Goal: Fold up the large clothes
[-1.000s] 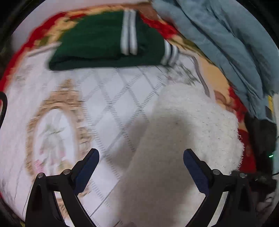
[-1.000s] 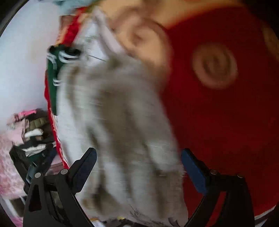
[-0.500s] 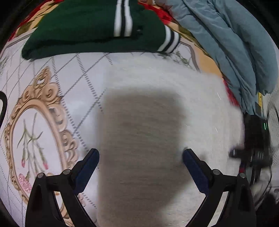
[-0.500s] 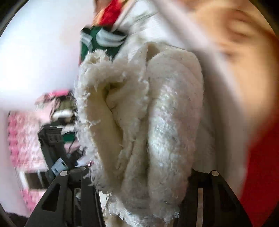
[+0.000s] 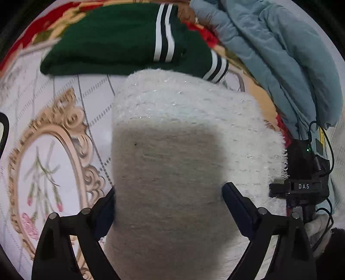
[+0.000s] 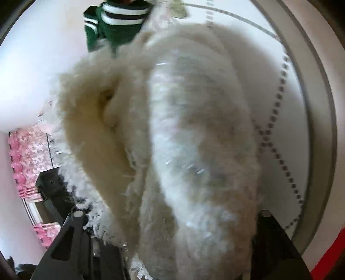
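Note:
A white fluffy garment (image 5: 183, 129) lies folded on the patterned bedspread (image 5: 43, 150). My left gripper (image 5: 169, 190) points down over it, its jaws closing with the garment between them. The left finger sits at the fold's left edge and the right finger over its top; no clear pinch shows. In the right wrist view the same garment (image 6: 194, 129) bulges up in a thick bunch, and my right gripper (image 6: 170, 206) is shut on it, still tightening. Fluff hides its pads.
A folded green sweater (image 5: 118, 43) with white stripes lies just beyond the white garment, also seen as the green sweater (image 6: 120, 19). A blue-grey garment (image 5: 280, 64) is heaped at the right. A black device (image 5: 301, 187) with cables sits at the garment's right edge.
The right gripper went from wide open to shut on a bunch of the white garment and swung across. In the left view the garment spread wider under the fingers, which narrowed slightly.

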